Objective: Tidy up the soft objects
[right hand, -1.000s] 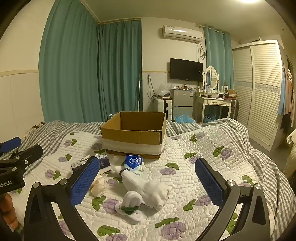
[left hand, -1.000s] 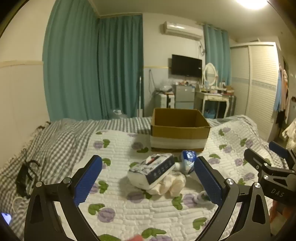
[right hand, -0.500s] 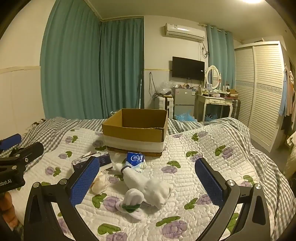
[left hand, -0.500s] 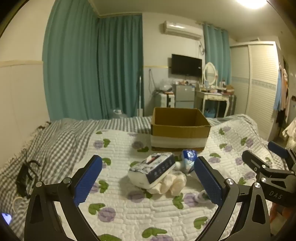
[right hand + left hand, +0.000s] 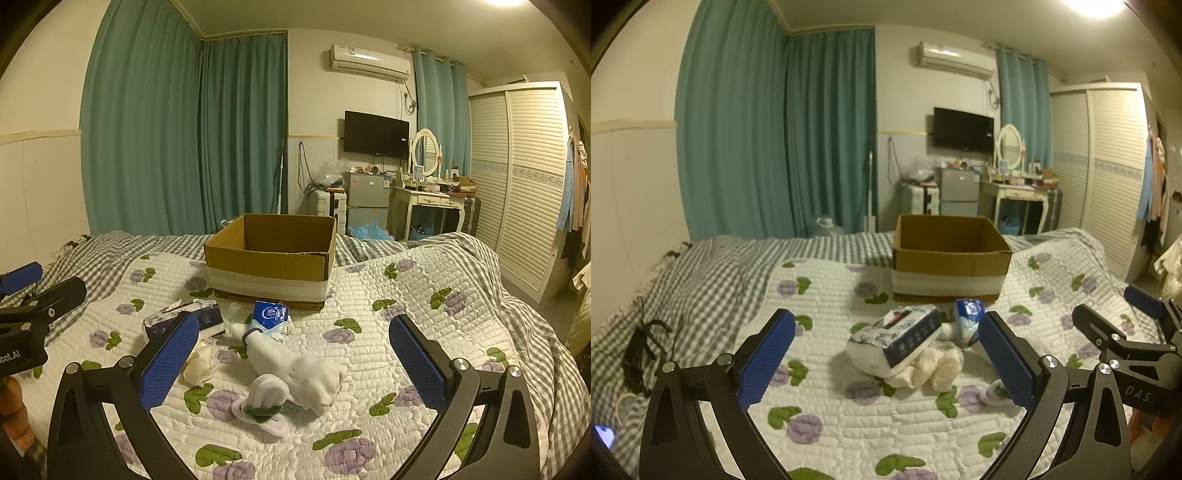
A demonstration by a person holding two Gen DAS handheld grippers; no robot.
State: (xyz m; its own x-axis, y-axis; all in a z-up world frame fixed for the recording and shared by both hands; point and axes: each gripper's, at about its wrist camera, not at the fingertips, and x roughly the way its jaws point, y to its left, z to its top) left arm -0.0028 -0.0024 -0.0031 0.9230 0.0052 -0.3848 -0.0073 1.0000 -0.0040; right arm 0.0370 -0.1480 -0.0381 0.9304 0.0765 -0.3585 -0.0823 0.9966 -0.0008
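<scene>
Both grippers, left gripper point(image 5: 886, 354) and right gripper point(image 5: 295, 356), are wide open, holding nothing, with the tissue pack point(image 5: 895, 341) and white sock point(image 5: 295, 365) lying between their fingers, and nothing seems to be in the cardboard box point(image 5: 271, 258) yet.

Tissue pack point(image 5: 897, 341) hides part of cream cloth point(image 5: 936, 365).

The box point(image 5: 269, 258) is plain brown cardboard. The quilt point(image 5: 388, 332) is bumpy stitched cloth. The sock point(image 5: 295, 365) is soft knit cloth. The tissue pack point(image 5: 897, 339) has shiny plastic wrap.
</scene>
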